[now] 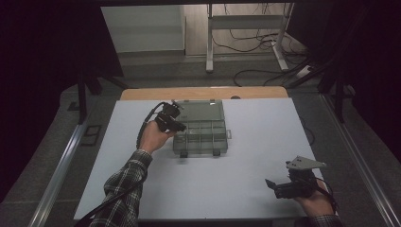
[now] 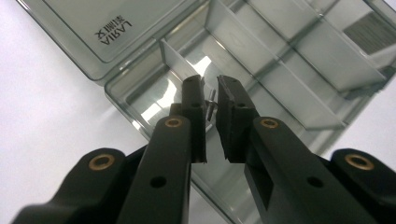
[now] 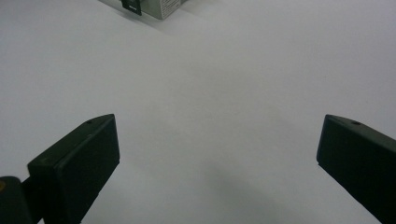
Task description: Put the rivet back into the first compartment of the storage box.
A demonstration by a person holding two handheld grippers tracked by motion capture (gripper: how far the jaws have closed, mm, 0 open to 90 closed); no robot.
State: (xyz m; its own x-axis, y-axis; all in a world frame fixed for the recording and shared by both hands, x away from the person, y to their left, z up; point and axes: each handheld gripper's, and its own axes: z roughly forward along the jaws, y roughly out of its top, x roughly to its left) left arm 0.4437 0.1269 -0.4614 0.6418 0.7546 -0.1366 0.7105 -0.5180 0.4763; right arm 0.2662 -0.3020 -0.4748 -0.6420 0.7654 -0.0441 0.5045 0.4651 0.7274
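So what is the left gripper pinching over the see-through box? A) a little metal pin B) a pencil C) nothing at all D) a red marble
A: in the left gripper view, the left gripper has its jaws nearly closed on a small metal pin that sits crosswise between them, above an open compartment of the clear plastic box.

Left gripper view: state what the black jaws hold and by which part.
The left gripper pinches a small metal pin across its shaft, above the clear plastic compartment box. The right gripper holds nothing.
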